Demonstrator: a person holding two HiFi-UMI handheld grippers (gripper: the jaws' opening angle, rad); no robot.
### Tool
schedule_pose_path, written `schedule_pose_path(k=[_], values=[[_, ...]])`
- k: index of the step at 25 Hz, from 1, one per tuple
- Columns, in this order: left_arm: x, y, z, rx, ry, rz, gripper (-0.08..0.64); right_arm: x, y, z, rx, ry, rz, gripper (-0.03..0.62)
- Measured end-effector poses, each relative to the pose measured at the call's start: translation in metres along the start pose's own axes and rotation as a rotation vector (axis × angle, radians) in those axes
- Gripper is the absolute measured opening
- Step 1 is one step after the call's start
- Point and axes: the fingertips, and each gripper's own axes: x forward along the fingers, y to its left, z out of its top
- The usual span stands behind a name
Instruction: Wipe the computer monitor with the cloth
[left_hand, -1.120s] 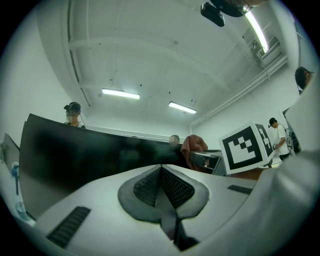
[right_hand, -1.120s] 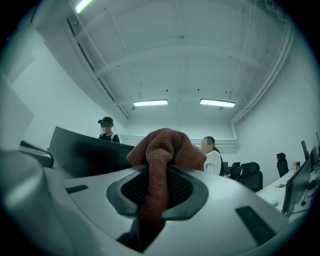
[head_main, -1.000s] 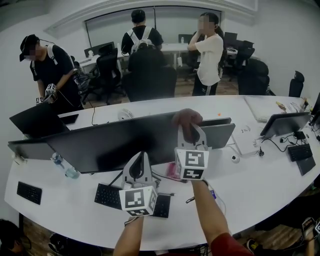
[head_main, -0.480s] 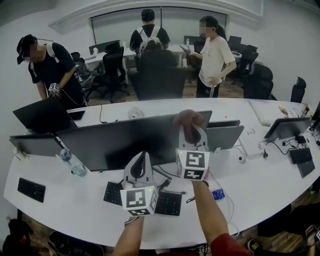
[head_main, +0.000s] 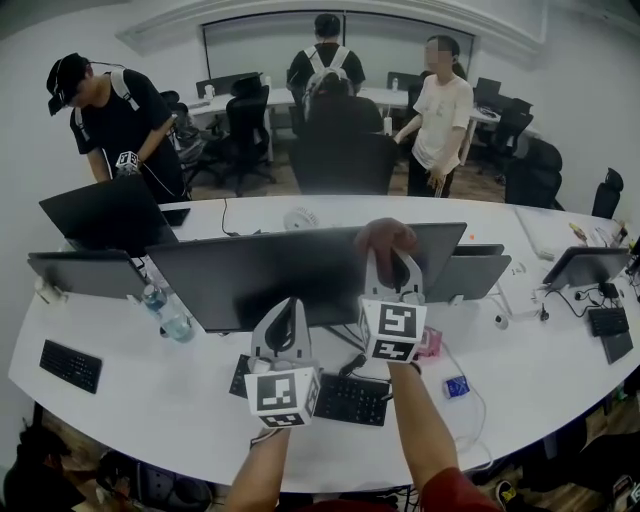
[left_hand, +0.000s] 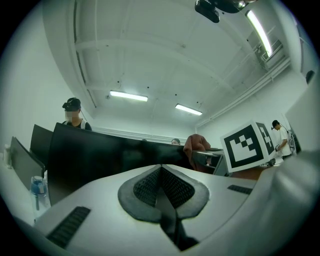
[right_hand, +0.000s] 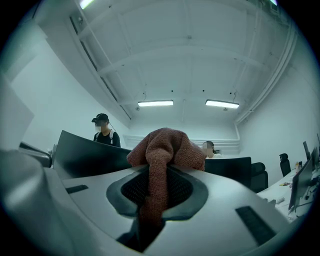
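Desk (head_main: 130, 400) | right hand-held gripper (head_main: 391, 272) clamps cloth (head_main: 385, 236) | left hand-held gripper (head_main: 284, 312) closed | monitor (head_main: 260, 275) contact unclear

We see a curved white surface (head_main: 160, 420) carrying a wide dark monitor (head_main: 260, 280), 1 water bottle (head_main: 172, 322) beside it and black keyboards (head_main: 70, 365).

You see two grippers (head_main: 286, 306) (head_main: 390, 258), one cloth (head_main: 385, 234), three keyboards (head_main: 70, 365) (head_main: 340, 398) (head_main: 603, 320), one water bottle (head_main: 168, 314) and three people (head_main: 115, 120) (head_main: 325, 70) (head_main: 440, 110) beyond one table (head_main: 150, 410); the monitors (head_main: 300, 280) (head_main: 80, 272) (head_main: 105, 212) (head_main: 470, 276) (head_main: 580, 266) overlap, so perhaps five.
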Motion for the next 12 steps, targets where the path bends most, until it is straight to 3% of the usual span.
schedule_pose_path(k=[12], values=[[-0.031,0.076,0.003,0.017,0.003,0.059,0.023,0.009,0.088,0.004,0.011,-0.011,0.040,0.077]])
